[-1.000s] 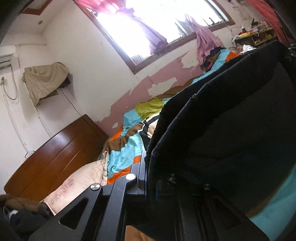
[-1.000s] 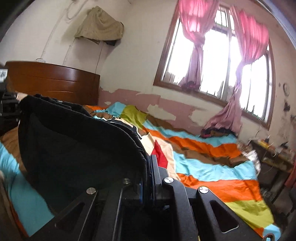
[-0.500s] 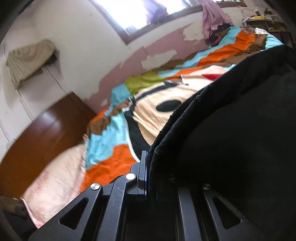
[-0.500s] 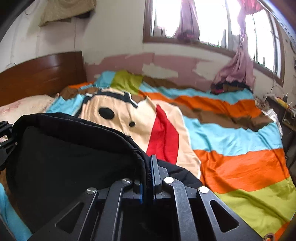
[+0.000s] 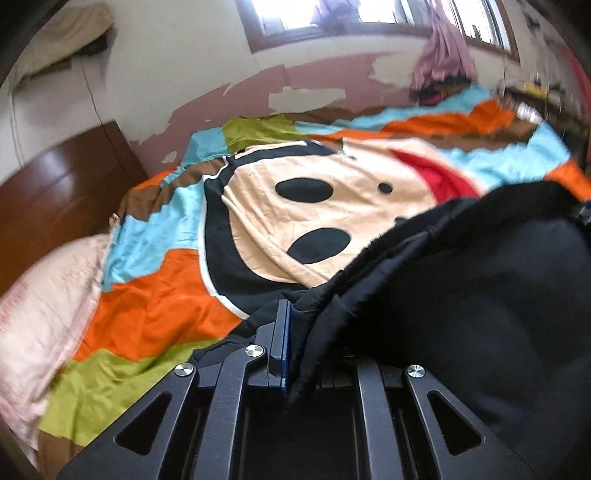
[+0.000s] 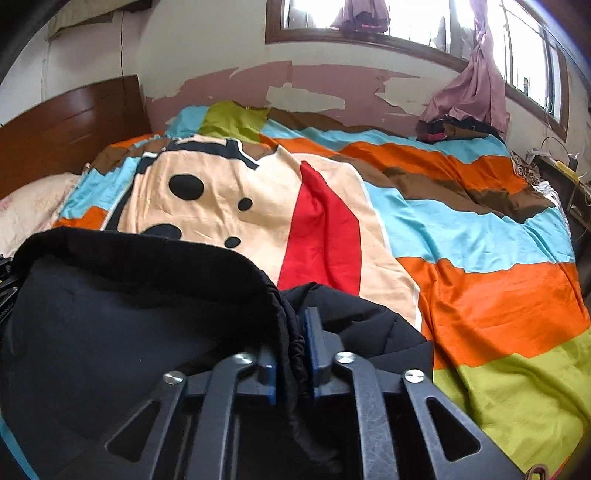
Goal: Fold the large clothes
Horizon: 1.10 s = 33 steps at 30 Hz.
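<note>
A: While both tools point down at the bed, what's where? Quick pls.

B: 1 black garment (image 5: 461, 314), large, lying on the bedspread (image 6: 480, 295) at the near edge of the cartoon face (image 6: 229, 192). Its top edge covers the lower part of the face. A 2nd flap of the same cloth spreads just right of the face's red patch.

A: Grippers?

B: 2, one at each end of the garment, both on the near side of the face. The left gripper (image 5: 295, 314) has its fingers clenched on the frayed edge. Only 1 finger (image 5: 282, 332) shows; the other is under the cloth. The right gripper (image 6: 293, 332) has just been opening its fingers. There's a gap btw the 2 blue pads (image 6: 309, 332), w/ the gathered hem still sitting in it, not pinched.

A: Anything else?

B: 1 pale pink pillow (image 5: 44, 302) left of the face, against 1 brown headboard (image 6: 66, 122). 1 window (image 6: 369, 18) on the wall beyond the face. 1 pink curtain (image 6: 476, 81) hangs down far right of the face. 1 small heap of clothes (image 6: 450, 129) lies under that curtain, well apart from the garment.
</note>
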Available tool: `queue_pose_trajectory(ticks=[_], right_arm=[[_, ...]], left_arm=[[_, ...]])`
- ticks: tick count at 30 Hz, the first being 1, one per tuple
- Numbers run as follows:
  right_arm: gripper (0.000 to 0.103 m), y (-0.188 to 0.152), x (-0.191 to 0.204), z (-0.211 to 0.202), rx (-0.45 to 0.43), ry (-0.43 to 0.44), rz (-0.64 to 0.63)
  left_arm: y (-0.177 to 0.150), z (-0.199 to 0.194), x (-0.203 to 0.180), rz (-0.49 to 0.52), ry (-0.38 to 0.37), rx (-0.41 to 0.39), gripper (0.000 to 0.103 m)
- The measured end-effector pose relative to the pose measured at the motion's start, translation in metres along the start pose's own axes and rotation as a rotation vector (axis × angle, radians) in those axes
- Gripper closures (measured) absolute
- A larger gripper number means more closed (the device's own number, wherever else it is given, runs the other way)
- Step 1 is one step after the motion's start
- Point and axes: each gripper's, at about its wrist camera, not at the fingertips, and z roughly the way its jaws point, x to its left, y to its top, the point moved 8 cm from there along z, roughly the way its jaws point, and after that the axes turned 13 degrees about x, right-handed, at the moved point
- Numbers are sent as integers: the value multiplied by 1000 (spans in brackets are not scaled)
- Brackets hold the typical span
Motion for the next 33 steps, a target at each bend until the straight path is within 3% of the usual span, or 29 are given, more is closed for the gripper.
queue_pose_trajectory(ticks=[1, 2, 3, 5, 7, 8, 10, 13, 15, 16, 21, 25, 29, 33], right_arm=[[52, 0, -2, -7, -23, 13, 14], [22, 1, -4, -14, -45, 22, 33], [13, 1, -6, -25, -79, 45, 55], [11, 0, -8, -39, -107, 64, 74], [11, -4, -10, -53, -120, 55, 77], [11, -5, -10, -60, -131, 48, 70], [11, -9, -8, -70, -146, 32, 51], [8, -20, -2, -86, -168, 24, 23], [5, -30, 5, -94, -174, 51, 6], [3, -35, 9, -97, -177, 58, -1], [1, -72, 32, -100, -176, 96, -45], [1, -81, 49, -69, -90, 114, -86], [1, -58, 58, -29, -38, 106, -89], [0, -31, 50, 19, 22, 61, -58]], left_arm=[[-1, -6, 3, -22, -29, -2, 93], [-2, -13, 2, -37, -47, -2, 92], [-2, -18, 1, -46, -55, -1, 89], [-2, -31, -1, -58, -70, -14, 73], [-1, -53, -2, -77, -77, -70, 32], [1, -66, 0, -94, -88, -110, 29], [6, -89, 1, -128, -130, -161, 29], [9, -111, -6, -124, -136, -172, 27], [1, -121, -18, -81, -128, -177, 18], [-5, -123, -25, -68, -127, -175, 14], [-54, -103, -67, -44, -225, -93, 14], [-67, -64, -87, 12, -129, 12, 13], [-47, -45, -82, -16, -117, -26, 12], [-27, -15, -69, -69, -57, 4, 8]])
